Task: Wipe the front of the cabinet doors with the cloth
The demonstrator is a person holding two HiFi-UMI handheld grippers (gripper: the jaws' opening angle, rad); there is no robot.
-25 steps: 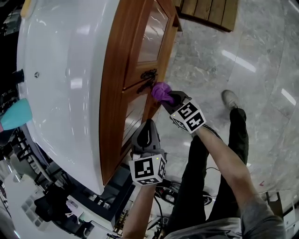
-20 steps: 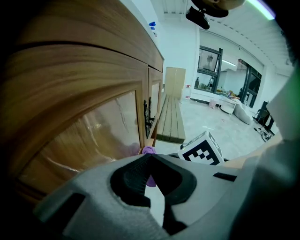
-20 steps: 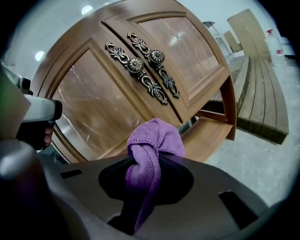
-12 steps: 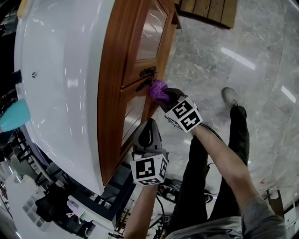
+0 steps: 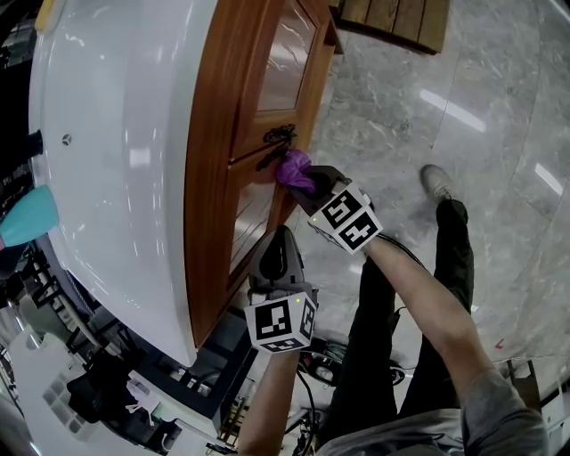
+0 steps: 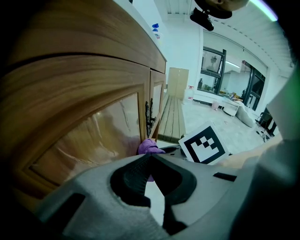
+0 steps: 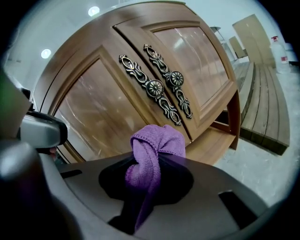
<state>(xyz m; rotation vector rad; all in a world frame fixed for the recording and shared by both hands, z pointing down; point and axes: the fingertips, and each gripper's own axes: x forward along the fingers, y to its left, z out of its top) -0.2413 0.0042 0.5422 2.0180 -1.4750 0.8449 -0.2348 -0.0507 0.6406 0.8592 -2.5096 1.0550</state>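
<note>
The right gripper (image 7: 149,174) pinches the cloth (image 7: 157,140) by the doors (image 7: 93,112), at 6 o'clock of the handles (image 7: 161,89); the left gripper (image 6: 151,157) is pressed together, empty; the cloth might snag on the handles and slip free.

The grey marbled floor (image 5: 419,98) is glossy and streaked with reflected light. The wooden cabinet (image 5: 223,178) stands on it and carries a white top (image 5: 116,151). A teal object (image 5: 31,218) seems to rest at that top's far left edge. A slatted wooden platform (image 5: 396,22) lies on the floor just beyond the cabinet. A person's shoe (image 5: 438,185) is planted on the marble, and dark cables (image 5: 321,361) lie by the cabinet's near end.
</note>
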